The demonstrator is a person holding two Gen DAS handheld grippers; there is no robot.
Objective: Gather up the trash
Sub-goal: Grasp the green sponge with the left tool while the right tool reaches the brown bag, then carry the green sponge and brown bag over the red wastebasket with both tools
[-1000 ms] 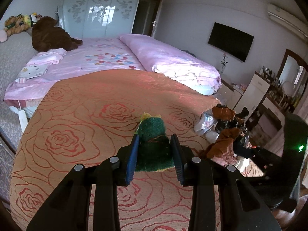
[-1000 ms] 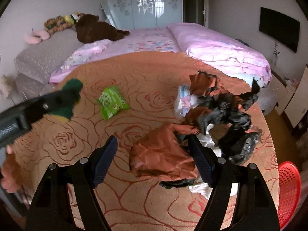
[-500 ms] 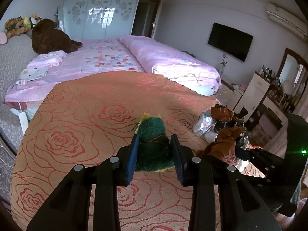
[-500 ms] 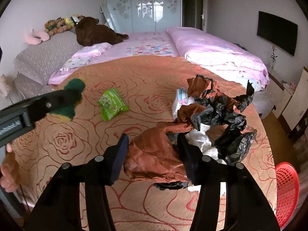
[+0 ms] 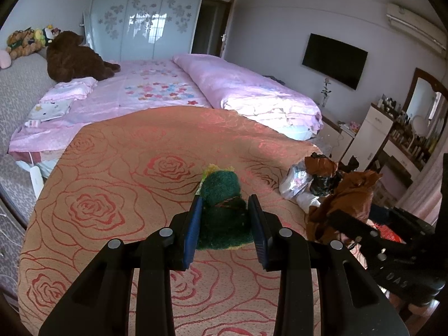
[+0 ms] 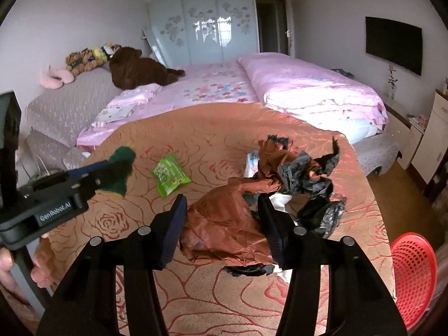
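Note:
My left gripper (image 5: 224,204) is shut on a green scouring sponge (image 5: 219,184) with a yellow edge, held above the orange rose-patterned cover (image 5: 112,196). The right wrist view shows the same sponge (image 6: 123,156) at the left. My right gripper (image 6: 221,198) is shut on a crumpled brown plastic bag (image 6: 224,224), which is raised off the cover. Black plastic bags (image 6: 308,179) and white wrappers (image 6: 280,201) trail from it to the right. A green snack packet (image 6: 169,173) lies flat on the cover between the two grippers.
A red mesh basket (image 6: 411,274) stands on the floor off the cover's right edge. Behind the cover lie a pink bed (image 6: 280,84) and a brown plush bear (image 6: 134,67). A white dresser (image 5: 378,128) stands at the right wall. A hand (image 6: 39,268) holds the left gripper.
My right gripper's jaws closed from wide apart onto the brown bag and rose with it, pulling the bag up. The left gripper and its sponge stayed still.

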